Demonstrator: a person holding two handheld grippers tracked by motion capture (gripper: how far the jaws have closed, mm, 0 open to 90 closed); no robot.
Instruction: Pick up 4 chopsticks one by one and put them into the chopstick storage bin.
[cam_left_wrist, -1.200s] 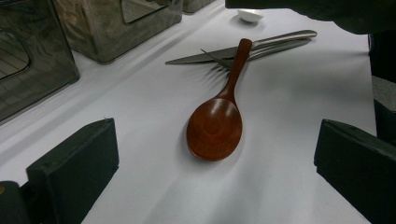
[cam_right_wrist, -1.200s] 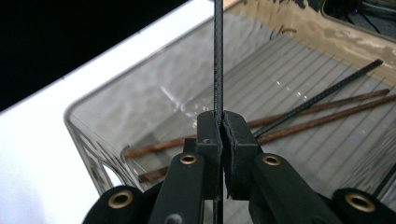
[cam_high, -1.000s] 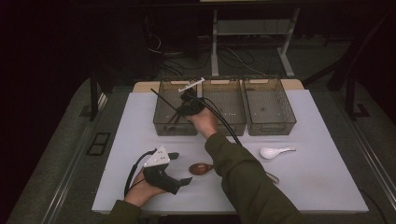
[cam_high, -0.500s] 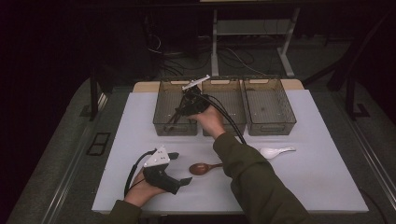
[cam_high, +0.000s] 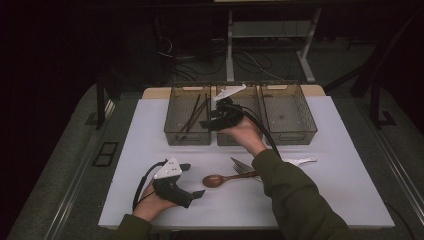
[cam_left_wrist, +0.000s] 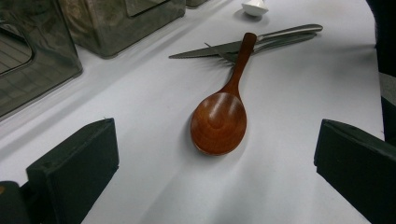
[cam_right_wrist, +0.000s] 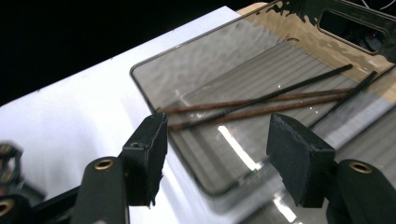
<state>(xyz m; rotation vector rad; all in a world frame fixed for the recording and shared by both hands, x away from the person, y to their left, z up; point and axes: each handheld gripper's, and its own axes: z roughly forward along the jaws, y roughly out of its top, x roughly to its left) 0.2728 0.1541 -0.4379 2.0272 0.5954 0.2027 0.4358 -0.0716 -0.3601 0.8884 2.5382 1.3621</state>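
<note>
Several dark and brown chopsticks (cam_high: 192, 114) (cam_right_wrist: 261, 105) lie in the left smoky bin (cam_high: 172, 132) (cam_right_wrist: 140, 79). My right gripper (cam_high: 206, 123) (cam_right_wrist: 217, 126) hovers above the wall between the left and middle bins. Its jaws have just been opening and stand open with nothing between them. My left gripper (cam_high: 192, 180) (cam_left_wrist: 217, 130) rests open on the white table (cam_high: 150, 130) at the front left. A wooden spoon (cam_high: 216, 180) (cam_left_wrist: 218, 122) lies just ahead of its jaws.
A knife (cam_left_wrist: 205, 49) and a fork (cam_left_wrist: 280, 42) lie crossed under the wooden spoon's handle. A white ceramic spoon (cam_high: 300, 161) (cam_left_wrist: 254, 6) lies to the right. The middle bin (cam_high: 250, 97) and the right bin (cam_high: 300, 135) stand at the back.
The right gripper has opened its jaws and drawn back to the right and slightly up from over the left bin. The left gripper has stayed put.
</note>
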